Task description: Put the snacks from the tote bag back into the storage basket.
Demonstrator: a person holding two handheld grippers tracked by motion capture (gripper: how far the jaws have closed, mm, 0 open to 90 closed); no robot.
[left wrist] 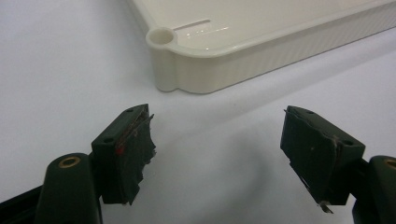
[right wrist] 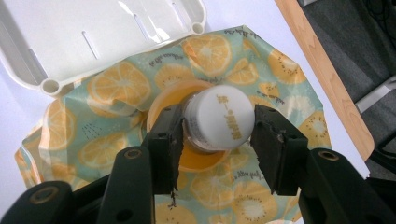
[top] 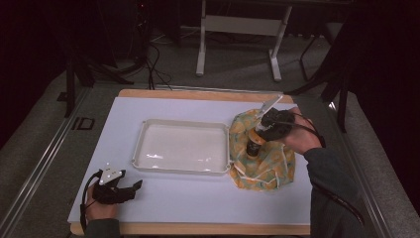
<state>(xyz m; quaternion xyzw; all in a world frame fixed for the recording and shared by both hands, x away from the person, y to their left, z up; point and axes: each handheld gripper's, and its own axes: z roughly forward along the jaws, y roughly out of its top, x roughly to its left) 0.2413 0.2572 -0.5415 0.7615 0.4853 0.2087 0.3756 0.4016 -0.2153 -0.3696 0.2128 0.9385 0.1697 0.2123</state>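
The right gripper (right wrist: 218, 135) has its jaws clamped on the white cap of an orange bottle (right wrist: 219, 119), which stands upright on a citrus-print cloth bag (top: 262, 158) near the worktop's (top: 198, 203) right edge, probably to lift it clear. The bag is soft and rumpled. The left gripper (left wrist: 217, 154) waits by the near left corner, jaws apart and empty. Mid-worktop lies a glossy, ribbed cream plastic tray (top: 143, 130).

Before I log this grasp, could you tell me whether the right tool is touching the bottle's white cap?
Touching: in the right gripper view, both jaws of the right tool press against the sides of the white cap.
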